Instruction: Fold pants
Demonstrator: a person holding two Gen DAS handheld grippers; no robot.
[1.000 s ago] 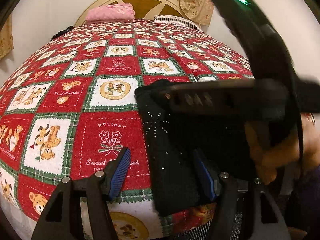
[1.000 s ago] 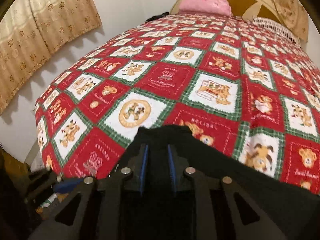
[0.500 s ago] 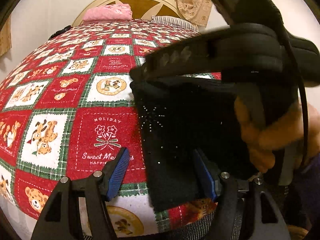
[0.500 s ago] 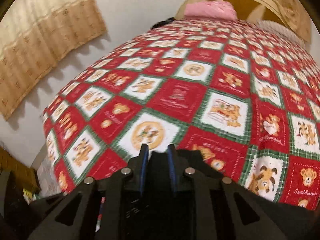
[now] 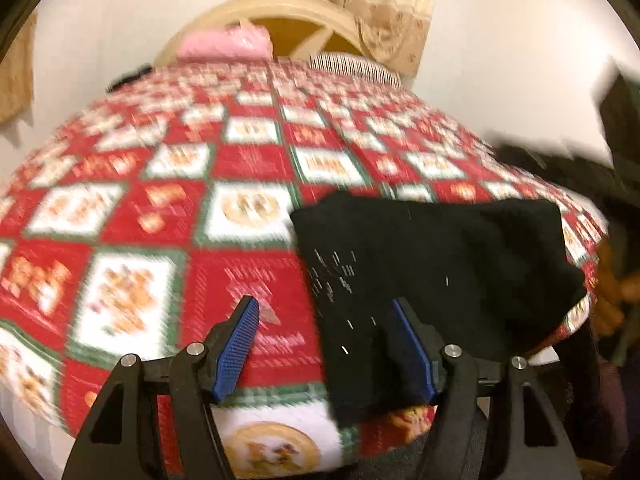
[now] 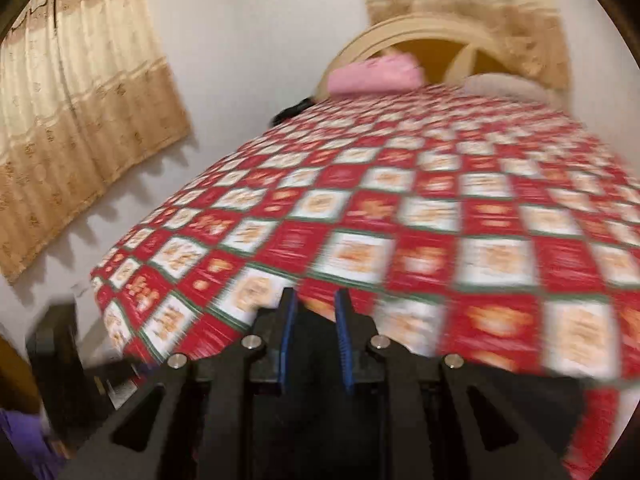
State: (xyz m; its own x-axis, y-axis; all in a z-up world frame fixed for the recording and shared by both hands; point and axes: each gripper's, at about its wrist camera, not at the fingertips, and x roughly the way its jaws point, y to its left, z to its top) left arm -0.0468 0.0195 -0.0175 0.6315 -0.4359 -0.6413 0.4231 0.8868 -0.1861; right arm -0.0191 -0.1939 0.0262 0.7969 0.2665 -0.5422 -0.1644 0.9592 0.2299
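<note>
**Folded pants at the bed's edge, both tools empty**

Nearest to me, my left tool (image 5: 320, 344) hangs partway open with nothing between its blue ribbed pads (image 5: 236, 350); its right-hand pad sits over the near corner of the black knit pants with a scatter of small silvery studs (image 5: 432, 264), and I cannot tell whether it touches the cloth. My right tool (image 6: 316, 340) has its jaws drawn close together with a narrow gap left, and only blurred bedspread shows through that gap, so I judge that it grips nothing.

Just beyond the left tool, the pants lie as a compact folded bundle on the red, white and green patchwork bedspread printed with teddy bears (image 5: 248, 160), right at the near edge of the bed. The bundle's long axis runs across the left view, roughly along the bed's edge, and the studded end points to the left. Its near left flap reaches the bed's edge.

What worries me: the bundle lies so close to the edge that a stray brush from the pad over its corner could slide it off or spring the fold open. Both views are blurred, so I can't vouch for neat edges.

Farther off lie a pink folded cloth (image 5: 224, 42) and a cream curved wooden headboard (image 5: 288, 8).
</note>
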